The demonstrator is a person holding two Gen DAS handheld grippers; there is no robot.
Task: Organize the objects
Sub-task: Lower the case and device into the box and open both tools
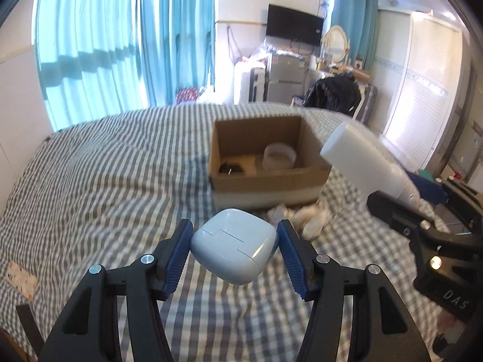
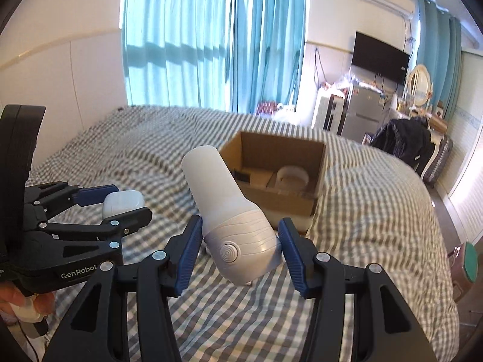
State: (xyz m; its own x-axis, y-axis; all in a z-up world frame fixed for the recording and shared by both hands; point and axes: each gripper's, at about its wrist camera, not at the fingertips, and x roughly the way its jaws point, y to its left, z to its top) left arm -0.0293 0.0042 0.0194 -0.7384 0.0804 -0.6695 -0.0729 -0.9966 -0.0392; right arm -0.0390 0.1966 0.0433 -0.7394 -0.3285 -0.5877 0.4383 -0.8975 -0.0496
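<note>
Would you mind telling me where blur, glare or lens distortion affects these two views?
Left wrist view: the open brown cardboard box and striped bedspread look soft, daylight glares through the teal curtains. Right wrist view: strong fisheye bending at the edges, while the white ribbed plastic bottle stays fairly sharp.

Both grippers (image 1: 235,249) (image 2: 240,249) clamped, aloft, side by side

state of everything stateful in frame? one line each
left tool: shut on the earbud case, held clear of the bed
earbud case: lid closed, gripped
right tool: shut on the white bottle
white bottle: gripped at its ribbed end, tilted, off the bed
cardboard box: open-topped, on the bed, a white round container and a dark item inside
curtains: drawn
wall TV: screen dark
</note>
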